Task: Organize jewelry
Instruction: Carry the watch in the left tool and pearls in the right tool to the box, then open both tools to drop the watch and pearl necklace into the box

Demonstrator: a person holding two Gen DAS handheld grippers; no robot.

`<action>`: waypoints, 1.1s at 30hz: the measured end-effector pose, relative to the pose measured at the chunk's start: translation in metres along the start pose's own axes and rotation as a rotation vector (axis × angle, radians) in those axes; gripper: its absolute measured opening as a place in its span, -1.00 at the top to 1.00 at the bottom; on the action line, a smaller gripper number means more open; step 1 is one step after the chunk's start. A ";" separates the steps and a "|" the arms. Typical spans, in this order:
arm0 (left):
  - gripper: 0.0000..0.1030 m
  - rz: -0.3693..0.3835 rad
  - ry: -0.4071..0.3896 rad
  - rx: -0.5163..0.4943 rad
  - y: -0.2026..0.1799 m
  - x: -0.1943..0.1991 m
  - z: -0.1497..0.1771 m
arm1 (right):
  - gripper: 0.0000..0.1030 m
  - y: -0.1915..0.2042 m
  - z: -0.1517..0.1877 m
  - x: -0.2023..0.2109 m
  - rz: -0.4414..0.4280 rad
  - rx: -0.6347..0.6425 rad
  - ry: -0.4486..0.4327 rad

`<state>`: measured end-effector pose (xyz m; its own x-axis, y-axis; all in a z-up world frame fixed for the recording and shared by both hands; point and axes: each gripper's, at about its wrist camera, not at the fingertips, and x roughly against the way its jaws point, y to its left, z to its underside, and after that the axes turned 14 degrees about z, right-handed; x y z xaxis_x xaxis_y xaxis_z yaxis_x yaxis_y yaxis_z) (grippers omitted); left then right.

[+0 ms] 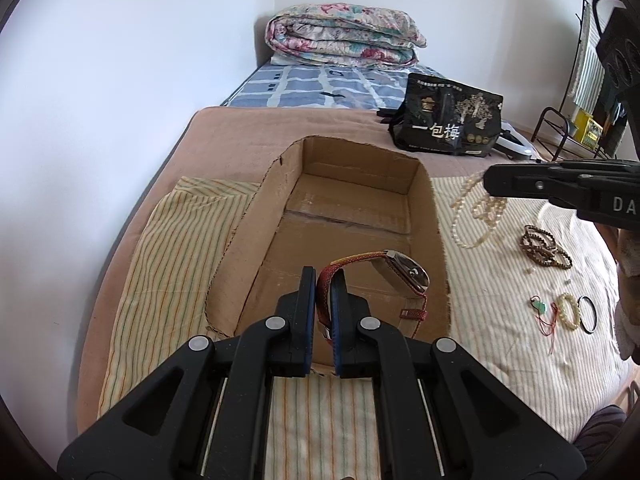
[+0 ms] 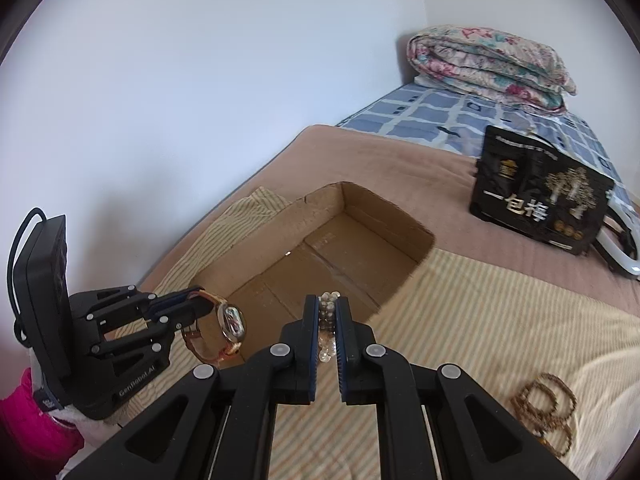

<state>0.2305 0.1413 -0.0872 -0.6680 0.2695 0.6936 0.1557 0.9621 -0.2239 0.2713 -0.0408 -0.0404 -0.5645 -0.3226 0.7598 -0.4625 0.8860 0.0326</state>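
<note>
Jaws: left gripper [image 1: 324, 280] pinches woven-strap watch [image 1: 404, 272]; right gripper [image 2: 327, 312] clamps pearly bead strand [image 2: 328, 320].

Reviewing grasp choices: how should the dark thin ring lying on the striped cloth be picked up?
Take the dark thin ring across its rim, from straight above, one finger inside the loop and one outside. It lies flat on the striped cloth, touching the pale bead bracelet on one side, so pinch the free far side.

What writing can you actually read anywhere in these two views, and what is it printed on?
"一包梅": large white characters on the black snack bag.
"GenRobot.AI": on the body of the left claw.
"DA": cut off at the frame edge, on the right claw.
Small gold print along the bag's top: too small to read.
</note>
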 end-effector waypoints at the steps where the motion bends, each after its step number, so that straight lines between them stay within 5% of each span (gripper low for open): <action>1: 0.91 -0.001 0.002 0.002 0.002 -0.002 0.000 | 0.91 0.002 -0.002 -0.005 -0.001 0.004 0.002; 18: 0.88 -0.015 0.050 0.026 0.016 -0.027 0.008 | 0.88 0.013 0.004 -0.056 -0.012 0.012 0.066; 22: 0.59 -0.011 0.044 0.034 0.017 -0.026 0.007 | 0.22 0.012 0.005 -0.055 0.004 0.007 0.052; 33: 0.58 -0.026 0.005 0.037 0.009 -0.010 0.002 | -0.12 0.008 0.009 -0.033 0.036 -0.001 0.017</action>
<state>0.2374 0.1473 -0.0971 -0.6680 0.2445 0.7029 0.1110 0.9667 -0.2307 0.2804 -0.0262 -0.0712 -0.5692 -0.2850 0.7712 -0.4418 0.8971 0.0054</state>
